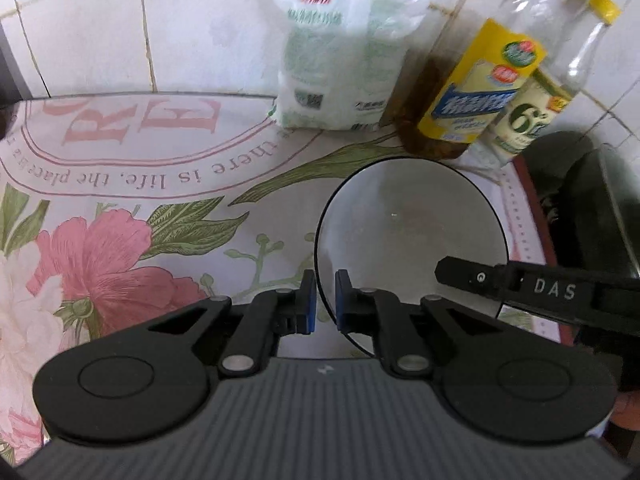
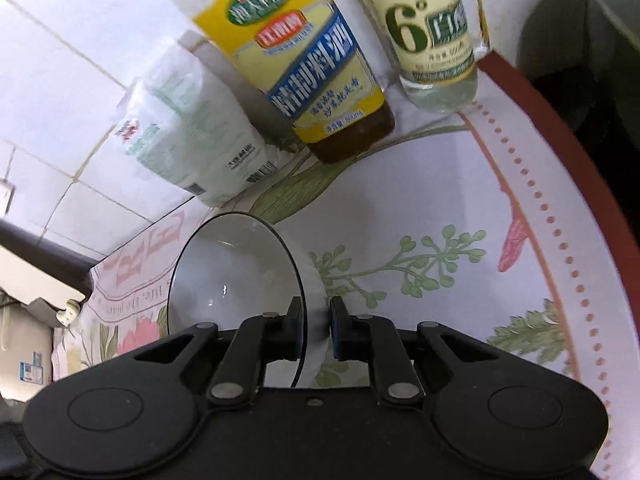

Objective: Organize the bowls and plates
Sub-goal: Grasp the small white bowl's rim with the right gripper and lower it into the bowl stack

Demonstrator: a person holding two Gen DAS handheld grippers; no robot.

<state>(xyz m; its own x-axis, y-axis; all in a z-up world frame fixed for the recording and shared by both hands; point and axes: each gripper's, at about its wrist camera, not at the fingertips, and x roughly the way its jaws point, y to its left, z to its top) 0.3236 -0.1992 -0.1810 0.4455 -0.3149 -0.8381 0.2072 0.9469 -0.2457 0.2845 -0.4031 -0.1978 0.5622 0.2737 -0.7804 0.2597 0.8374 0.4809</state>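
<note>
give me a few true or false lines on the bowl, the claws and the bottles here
1. Both claws grip the same bowl. True: the left claw pinches its near rim and the right claw pinches the rim on the other side.
2. The bowl is full of soup. False: it looks empty.
3. Two bottles stand behind the bowl. True: a yellow-label bottle and a pale-label bottle.
4. The white bag lies in the bowl. False: it stands against the tiled wall, apart from the bowl.
5. The cloth is plain blue. False: it is white with pink flowers and lettering.
</note>
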